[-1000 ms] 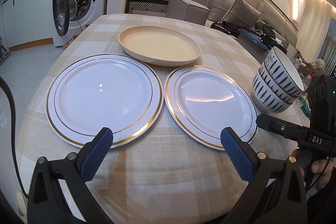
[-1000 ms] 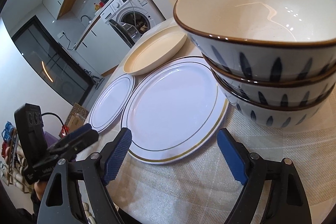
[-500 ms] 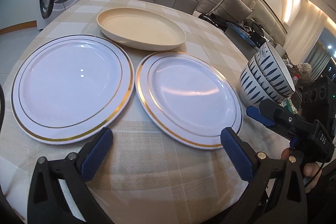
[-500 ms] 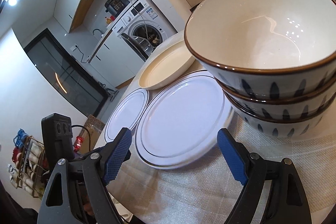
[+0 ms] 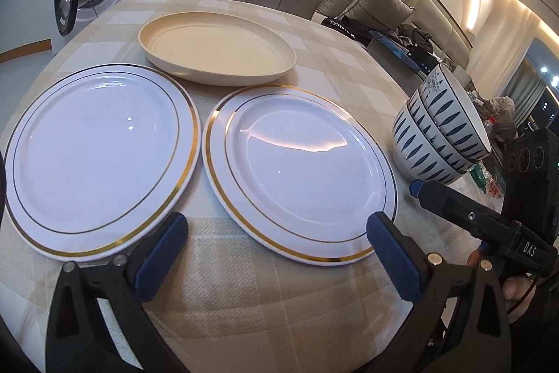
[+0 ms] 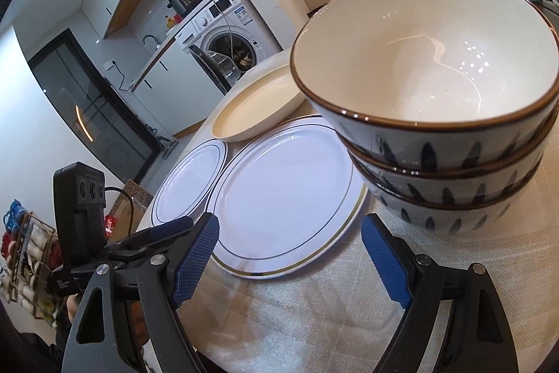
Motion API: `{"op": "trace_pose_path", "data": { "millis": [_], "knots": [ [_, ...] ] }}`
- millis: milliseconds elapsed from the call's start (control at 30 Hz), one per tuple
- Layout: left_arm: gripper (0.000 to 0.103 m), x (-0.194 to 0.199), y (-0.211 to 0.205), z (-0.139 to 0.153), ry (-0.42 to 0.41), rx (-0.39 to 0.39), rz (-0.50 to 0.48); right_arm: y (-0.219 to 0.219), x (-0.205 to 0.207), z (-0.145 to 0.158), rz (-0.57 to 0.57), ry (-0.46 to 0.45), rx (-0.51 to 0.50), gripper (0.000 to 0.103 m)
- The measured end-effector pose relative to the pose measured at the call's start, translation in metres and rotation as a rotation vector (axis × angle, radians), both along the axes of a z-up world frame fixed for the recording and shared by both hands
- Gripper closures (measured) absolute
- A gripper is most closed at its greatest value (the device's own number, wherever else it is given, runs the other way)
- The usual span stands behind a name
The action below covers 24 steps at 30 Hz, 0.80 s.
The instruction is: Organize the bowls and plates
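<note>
Two gold-rimmed plates (image 5: 99, 159) (image 5: 300, 172) lie side by side on the counter (image 5: 279, 299), a cream dish (image 5: 216, 48) behind them, three stacked bowls (image 5: 440, 135) at right. Left tongs (image 5: 276, 250) and right tongs (image 6: 290, 257) both gape wide, empty.

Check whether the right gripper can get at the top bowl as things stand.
Probably yes: the right gripper is open, holds nothing, and the top bowl sits uncovered on the stack just ahead, with nothing between.
</note>
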<state>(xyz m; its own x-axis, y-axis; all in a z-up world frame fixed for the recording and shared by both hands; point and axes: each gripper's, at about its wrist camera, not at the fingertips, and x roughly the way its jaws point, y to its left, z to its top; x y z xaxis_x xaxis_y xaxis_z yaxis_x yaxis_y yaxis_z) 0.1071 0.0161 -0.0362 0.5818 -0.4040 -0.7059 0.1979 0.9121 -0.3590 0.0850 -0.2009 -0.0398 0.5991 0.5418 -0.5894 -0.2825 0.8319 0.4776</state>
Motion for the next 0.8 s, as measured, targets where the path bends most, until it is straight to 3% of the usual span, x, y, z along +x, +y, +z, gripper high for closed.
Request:
{"op": "trace_pose_path", "data": {
  "millis": [567, 700, 800],
  "knots": [
    [0.001, 0.009, -0.007, -0.001, -0.002, 0.044, -0.008, -0.023, 0.033, -0.014, -0.101, 0.06, 0.044, 0.024],
    [0.0, 0.009, -0.01, -0.002, -0.01, 0.065, -0.014, -0.014, 0.031, -0.01, -0.102, 0.028, -0.031, 0.024],
    [0.0, 0.008, -0.011, -0.002, -0.014, 0.077, -0.018, -0.016, 0.03, -0.014, -0.102, 0.035, -0.027, 0.023]
  ]
}}
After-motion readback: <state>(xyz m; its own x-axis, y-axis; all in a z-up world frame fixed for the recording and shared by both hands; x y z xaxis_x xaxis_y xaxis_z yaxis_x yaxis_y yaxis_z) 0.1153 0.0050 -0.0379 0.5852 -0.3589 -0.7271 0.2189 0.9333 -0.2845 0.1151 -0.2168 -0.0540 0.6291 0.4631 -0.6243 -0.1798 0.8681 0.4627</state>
